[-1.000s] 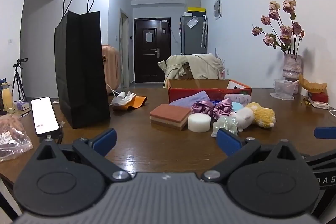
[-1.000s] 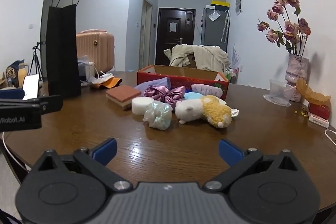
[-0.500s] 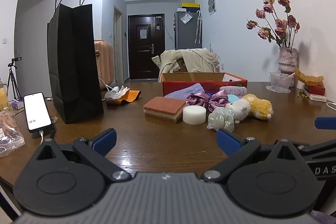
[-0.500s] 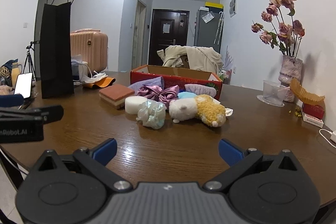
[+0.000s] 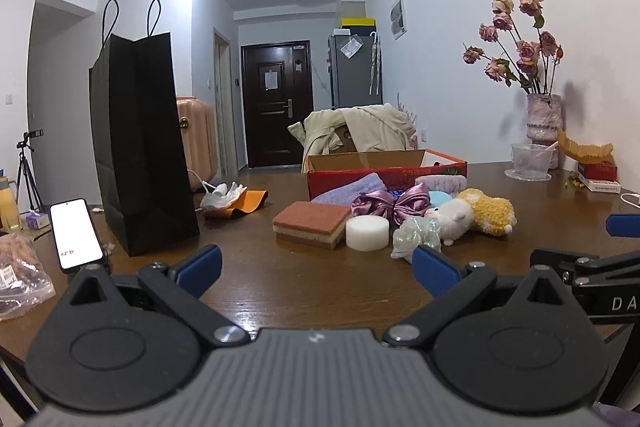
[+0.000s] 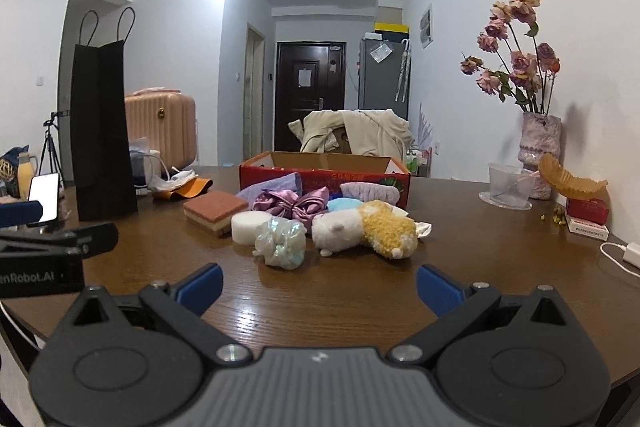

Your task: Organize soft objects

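Observation:
A pile of soft things lies mid-table before a red cardboard box (image 5: 436,169) (image 6: 256,175): a brown layered sponge (image 5: 310,223) (image 6: 214,207), a white round sponge (image 5: 367,233) (image 6: 248,227), an iridescent scrunchie (image 5: 416,233) (image 6: 282,241), a purple satin bow (image 5: 390,205) (image 6: 296,201), a white-and-yellow plush (image 5: 476,213) (image 6: 366,229), and lilac cloths (image 5: 348,191). My left gripper (image 5: 316,267) and right gripper (image 6: 318,285) are both open and empty, hovering near the table's front, well short of the pile.
A tall black paper bag (image 5: 140,143) (image 6: 102,131) stands at the left with a lit phone (image 5: 76,229) beside it. A vase of dried roses (image 5: 542,123) (image 6: 538,151), a plastic cup (image 6: 508,183) and a small red box (image 6: 588,211) stand at the right.
Both cameras have shifted slightly; the pile sits a little farther right in the left wrist view. The grippers stay open and nothing on the table has moved.

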Demonstrator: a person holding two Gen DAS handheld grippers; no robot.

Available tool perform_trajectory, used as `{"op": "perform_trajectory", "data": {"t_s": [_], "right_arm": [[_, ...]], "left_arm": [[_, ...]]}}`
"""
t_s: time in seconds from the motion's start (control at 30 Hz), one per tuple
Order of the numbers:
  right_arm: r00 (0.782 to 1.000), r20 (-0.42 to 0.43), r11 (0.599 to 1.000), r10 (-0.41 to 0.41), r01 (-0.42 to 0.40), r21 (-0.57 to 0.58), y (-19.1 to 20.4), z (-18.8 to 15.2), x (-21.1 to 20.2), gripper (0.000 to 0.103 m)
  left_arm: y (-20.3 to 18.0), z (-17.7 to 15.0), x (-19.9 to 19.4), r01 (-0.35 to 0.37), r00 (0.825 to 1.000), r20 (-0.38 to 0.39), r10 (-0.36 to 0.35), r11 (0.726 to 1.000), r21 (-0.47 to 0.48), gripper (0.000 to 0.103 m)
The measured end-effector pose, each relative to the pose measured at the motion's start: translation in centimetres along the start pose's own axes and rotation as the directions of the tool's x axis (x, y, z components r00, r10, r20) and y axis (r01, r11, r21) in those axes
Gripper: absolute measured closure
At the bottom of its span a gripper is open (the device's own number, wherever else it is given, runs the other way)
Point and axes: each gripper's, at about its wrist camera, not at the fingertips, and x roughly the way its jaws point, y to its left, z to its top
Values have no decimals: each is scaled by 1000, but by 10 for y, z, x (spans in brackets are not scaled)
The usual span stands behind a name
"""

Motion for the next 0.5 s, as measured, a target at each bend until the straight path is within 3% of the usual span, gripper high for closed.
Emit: {"op": "perform_trajectory", "data": {"t_s": [0.5], "right_arm": [[1000, 0, 999, -24, 24, 26, -9, -3, 14, 0]], "left_arm": [[-5, 3, 16, 22, 999, 26, -23, 1000, 22, 0]]}}
